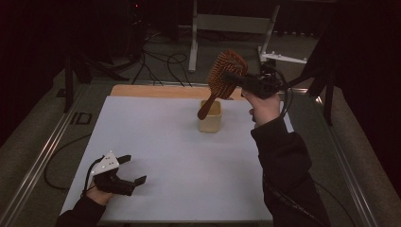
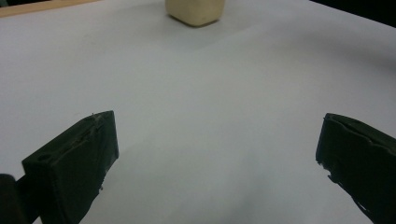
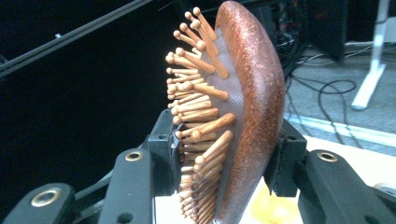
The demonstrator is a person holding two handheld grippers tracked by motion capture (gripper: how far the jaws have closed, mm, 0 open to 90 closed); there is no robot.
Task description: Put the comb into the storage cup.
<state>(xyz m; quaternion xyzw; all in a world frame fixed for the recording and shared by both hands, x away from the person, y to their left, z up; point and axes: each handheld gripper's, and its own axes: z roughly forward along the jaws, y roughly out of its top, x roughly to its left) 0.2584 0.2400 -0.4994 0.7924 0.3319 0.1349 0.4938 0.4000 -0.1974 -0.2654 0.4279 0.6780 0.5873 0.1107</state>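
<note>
We are clamping the reddish-brown wooden paddle hairbrush (image 1: 226, 75) by its head in our right gripper (image 1: 235, 77), above the cream plastic cup (image 1: 210, 117); our left gripper (image 1: 132, 170), well nearer than the cup, is resting spread and holding nothing.

In the right gripper view the hairbrush (image 3: 243, 116) runs off the bottom edge, so its handle isn't visible there, and the cup (image 3: 271, 207) is just a yellowish blur behind it. In the left gripper view the cup (image 2: 195, 11) is chopped by the top edge (no rim visible). From the high view, the handle tip overlaps the cup (image 1: 210, 118), and I honestly can't tell if it's inside or just above.
</note>
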